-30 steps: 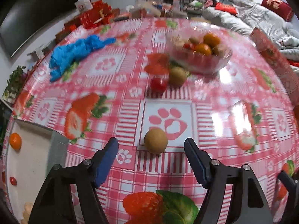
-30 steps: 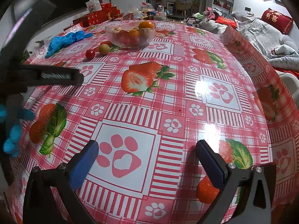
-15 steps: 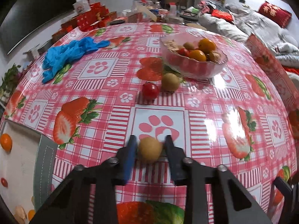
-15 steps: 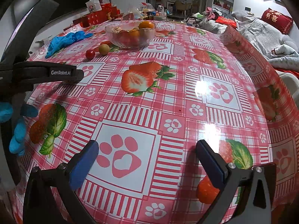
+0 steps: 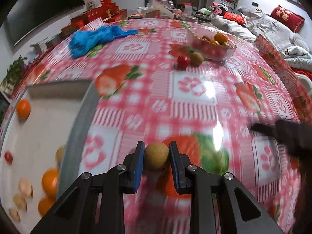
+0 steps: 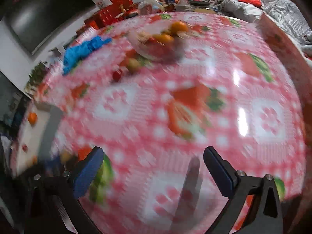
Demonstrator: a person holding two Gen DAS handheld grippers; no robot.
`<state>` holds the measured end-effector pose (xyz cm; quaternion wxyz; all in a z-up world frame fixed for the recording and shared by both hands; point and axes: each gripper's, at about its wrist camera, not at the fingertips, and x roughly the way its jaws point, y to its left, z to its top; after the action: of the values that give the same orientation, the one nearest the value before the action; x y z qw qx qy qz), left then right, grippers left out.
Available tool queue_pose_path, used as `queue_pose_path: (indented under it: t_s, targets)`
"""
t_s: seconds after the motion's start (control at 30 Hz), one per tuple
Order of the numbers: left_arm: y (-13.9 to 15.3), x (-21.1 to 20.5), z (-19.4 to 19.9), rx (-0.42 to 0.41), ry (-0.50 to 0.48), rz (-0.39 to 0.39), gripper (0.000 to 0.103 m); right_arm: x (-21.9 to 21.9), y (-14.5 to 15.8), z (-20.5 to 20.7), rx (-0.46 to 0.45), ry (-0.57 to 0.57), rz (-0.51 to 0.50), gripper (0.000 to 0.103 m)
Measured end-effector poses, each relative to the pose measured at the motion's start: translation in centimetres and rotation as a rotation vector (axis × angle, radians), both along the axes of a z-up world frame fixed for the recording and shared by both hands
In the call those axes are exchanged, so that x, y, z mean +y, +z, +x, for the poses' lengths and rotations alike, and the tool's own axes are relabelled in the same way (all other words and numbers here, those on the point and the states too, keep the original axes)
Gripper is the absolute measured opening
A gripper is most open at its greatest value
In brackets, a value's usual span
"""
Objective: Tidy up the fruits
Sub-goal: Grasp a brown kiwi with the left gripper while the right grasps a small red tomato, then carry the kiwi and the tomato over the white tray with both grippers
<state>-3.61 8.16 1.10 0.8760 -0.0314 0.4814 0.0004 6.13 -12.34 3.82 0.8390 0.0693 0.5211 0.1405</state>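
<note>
My left gripper (image 5: pixel 157 156) is shut on a round tan-brown fruit (image 5: pixel 157 158) and holds it above the red checked tablecloth, to the right of a white tray (image 5: pixel 81 117). The tray holds oranges (image 5: pixel 23 109), a cherry tomato (image 5: pixel 8 157) and pale pieces. A glass bowl (image 5: pixel 213 46) of mixed fruit stands far off, with a red tomato (image 5: pixel 183 60) and a second brown fruit (image 5: pixel 196 58) beside it. My right gripper (image 6: pixel 153 161) is open and empty above the cloth; its view is blurred, with the bowl (image 6: pixel 158 41) ahead.
A blue cloth (image 5: pixel 93 37) lies at the far left of the table. Red boxes (image 5: pixel 93 15) and clutter line the far edge. The right gripper's dark body (image 5: pixel 288 136) shows at the right of the left wrist view. A bed stands beyond the table on the right.
My left gripper closed on the brown fruit, lifted it and swung left toward the tray. My right gripper, still open, has moved and turned toward the bowl.
</note>
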Motion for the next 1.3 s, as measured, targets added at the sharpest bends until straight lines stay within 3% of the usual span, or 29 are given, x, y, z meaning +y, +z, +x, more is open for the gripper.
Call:
queue_pose_path:
  t_s: [0.13,0.27,0.57,0.67,0.8,1.0,1.3]
  targets:
    - [-0.1,1.2,-2.2,-0.003,0.032,-0.019,0.027,3.8,-1.4,3.3,0.055,0.010,0.030,0.093]
    - [-0.4,1.9,-4.0,-0.031,0.054,0.006,0.027,8.2,-1.5,5.2,-0.026,0.052,-0.069,0.082]
    - [-0.7,1.9,-5.1,-0.093,0.064,0.033,0.027,10.7,-1.7,8.8,-0.082,-0.026,-0.115,0.078]
    - [-0.7,2.0,-5.0,-0.097,0.068,0.031,0.027,11.0,-1.7,9.5,-0.101,-0.045,-0.127,0.067]
    - [-0.7,1.9,-5.0,-0.098,0.070,0.036,0.027,11.3,-1.6,10.0,-0.098,-0.038,-0.100,0.024]
    - [-0.7,1.7,-5.0,-0.097,0.077,0.044,0.027,10.6,-1.2,7.3,-0.090,0.026,-0.082,0.024]
    - [-0.7,1.4,-5.1,-0.099,0.090,0.062,0.027,6.0,-0.5,-0.3,-0.066,0.085,-0.064,0.024]
